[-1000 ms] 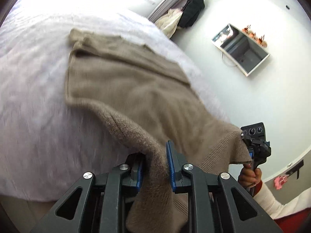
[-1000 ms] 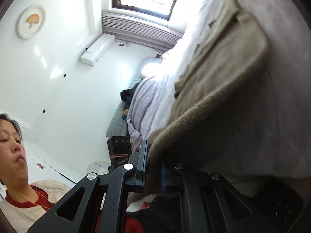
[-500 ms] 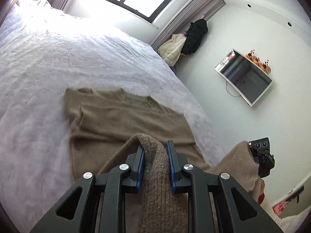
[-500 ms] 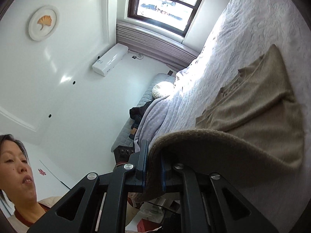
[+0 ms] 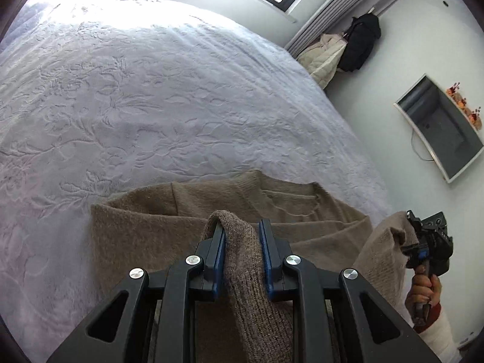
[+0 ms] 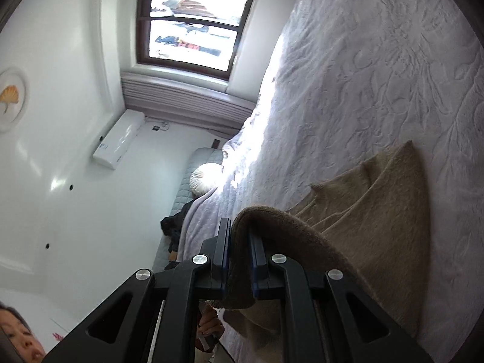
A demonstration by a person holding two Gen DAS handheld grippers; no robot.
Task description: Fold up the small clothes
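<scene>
A beige knitted sweater (image 5: 157, 227) lies on a white embossed bedspread (image 5: 136, 106), its near half lifted and carried over the rest. My left gripper (image 5: 242, 242) is shut on a bunched edge of the knit, which arches up between the blue pads. At the right of the left wrist view my right gripper (image 5: 423, 239), held by a hand, pinches the sweater's other corner. In the right wrist view that right gripper (image 6: 239, 254) is shut on a thick fold of the sweater (image 6: 378, 227), which drapes to the right over the flat part on the bedspread (image 6: 378, 75).
A window (image 6: 193, 24) and an air conditioner (image 6: 118, 140) are on the far wall. Coats (image 5: 341, 51) hang by the curtain and a wall screen (image 5: 438, 127) is at the right. A person's face shows at the lower left of the right wrist view.
Both grippers have carried the sweater's lifted edge forward across the bed, over the flat part. The collar end now sits close in front of the fingers.
</scene>
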